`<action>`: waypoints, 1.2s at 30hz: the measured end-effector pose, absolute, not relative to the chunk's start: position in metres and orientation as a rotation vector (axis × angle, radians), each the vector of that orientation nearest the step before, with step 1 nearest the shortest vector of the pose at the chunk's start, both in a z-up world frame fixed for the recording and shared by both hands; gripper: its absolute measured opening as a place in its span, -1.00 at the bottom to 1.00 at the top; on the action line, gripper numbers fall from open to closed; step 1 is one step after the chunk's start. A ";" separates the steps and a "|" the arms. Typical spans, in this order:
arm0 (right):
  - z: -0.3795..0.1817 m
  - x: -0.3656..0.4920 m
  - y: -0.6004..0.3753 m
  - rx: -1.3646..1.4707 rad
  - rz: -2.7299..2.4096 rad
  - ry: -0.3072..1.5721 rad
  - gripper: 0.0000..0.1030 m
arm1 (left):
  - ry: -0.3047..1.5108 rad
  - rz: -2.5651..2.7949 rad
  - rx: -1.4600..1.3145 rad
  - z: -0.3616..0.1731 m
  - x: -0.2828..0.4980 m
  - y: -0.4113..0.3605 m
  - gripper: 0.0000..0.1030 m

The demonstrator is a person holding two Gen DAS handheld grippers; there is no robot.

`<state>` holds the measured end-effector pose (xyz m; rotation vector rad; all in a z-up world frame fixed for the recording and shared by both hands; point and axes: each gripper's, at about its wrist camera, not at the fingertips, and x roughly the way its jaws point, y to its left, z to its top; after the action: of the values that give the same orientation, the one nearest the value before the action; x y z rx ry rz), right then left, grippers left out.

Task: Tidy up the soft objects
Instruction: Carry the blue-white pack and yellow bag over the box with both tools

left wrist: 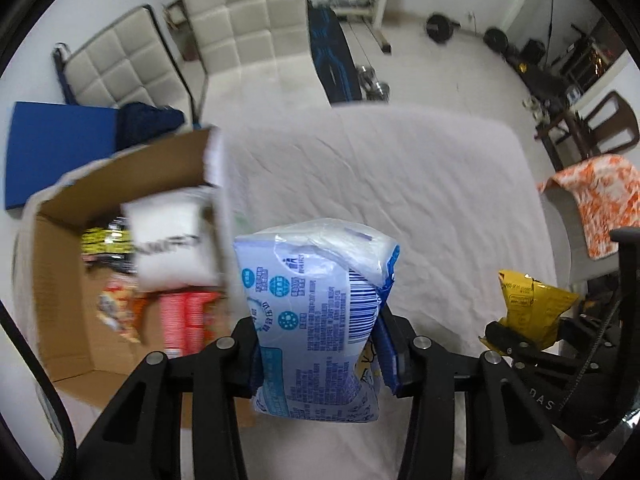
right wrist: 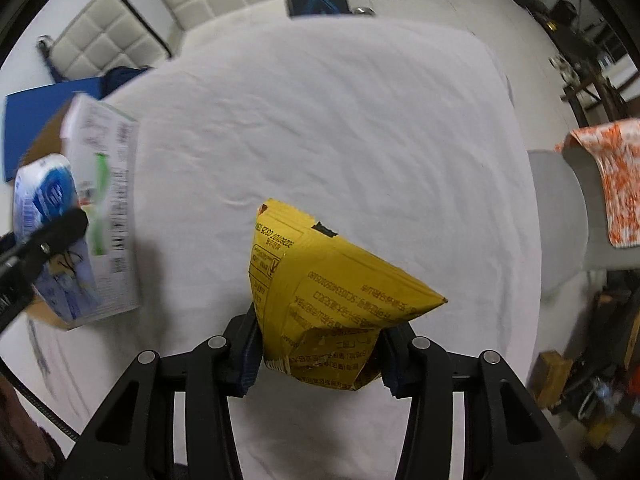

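Observation:
My left gripper [left wrist: 320, 354] is shut on a blue and white tissue pack [left wrist: 316, 312], held above the white bed just right of an open cardboard box [left wrist: 64, 280]. The box holds a white packet [left wrist: 172, 236], a red-striped pack [left wrist: 186, 320] and other snack bags. My right gripper [right wrist: 320, 354] is shut on a yellow snack bag [right wrist: 320, 304] above the bed. The yellow bag in the right gripper also shows in the left wrist view [left wrist: 528, 304]. The tissue pack also shows in the right wrist view [right wrist: 44, 200] at the far left, by the box flap [right wrist: 108, 208].
A white sheet covers the bed [right wrist: 340, 120]. Cream quilted chairs [left wrist: 240, 12] and a blue mat [left wrist: 52, 148] lie beyond the box. An orange patterned cloth [left wrist: 600, 196] hangs over a grey chair on the right. Gym weights [left wrist: 440, 26] lie on the far floor.

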<state>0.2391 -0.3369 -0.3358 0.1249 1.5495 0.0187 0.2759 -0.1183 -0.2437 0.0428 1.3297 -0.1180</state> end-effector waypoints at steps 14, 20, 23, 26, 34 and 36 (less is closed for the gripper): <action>-0.245 0.234 -0.220 0.083 0.221 1.423 -0.04 | 1.222 0.080 -0.032 -0.175 0.244 0.033 -0.19; -0.233 0.236 -0.151 0.040 0.323 1.414 -0.04 | 1.240 0.159 -0.068 -0.181 0.226 0.100 -0.19; -0.232 0.234 -0.116 0.014 0.375 1.420 -0.04 | 1.252 0.189 -0.077 -0.185 0.217 0.128 -0.19; -0.235 0.234 -0.083 0.007 0.423 1.434 -0.04 | 1.282 0.194 -0.104 -0.194 0.210 0.147 -0.19; -0.269 0.232 -0.014 0.065 0.538 1.521 -0.03 | 1.428 0.153 -0.172 -0.246 0.216 0.186 -0.19; -0.284 0.233 0.001 0.093 0.556 1.563 -0.03 | 1.470 0.142 -0.193 -0.263 0.219 0.193 -0.19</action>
<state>0.2325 0.0013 -0.2837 0.0929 1.5631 0.5564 0.2191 0.1931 -0.2626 -0.1932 1.4700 0.1423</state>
